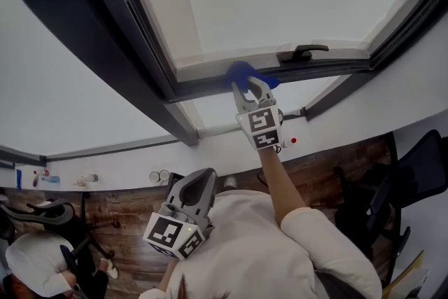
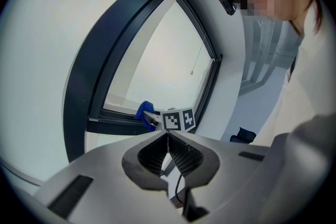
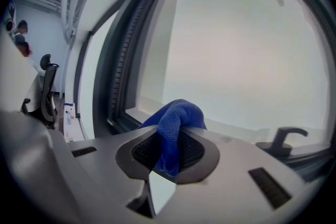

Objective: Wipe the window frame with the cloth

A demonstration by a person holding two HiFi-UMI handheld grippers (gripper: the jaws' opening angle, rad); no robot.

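cloth [image 1: 239, 71] clenched in right tongs [image 1: 248, 86] on window frame [image 1: 199, 87], beside handle [image 1: 302, 51]; left tongs [image 2: 168, 137] closed.

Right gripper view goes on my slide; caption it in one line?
Right gripper shut on a blue cloth at the dark window frame, left of the window handle.

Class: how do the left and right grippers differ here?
The right gripper grips the blue cloth in its jaws; the left gripper has jaws together, empty. The right gripper is at the window frame; the left gripper is low near the person's chest. Both carry marker cubes.
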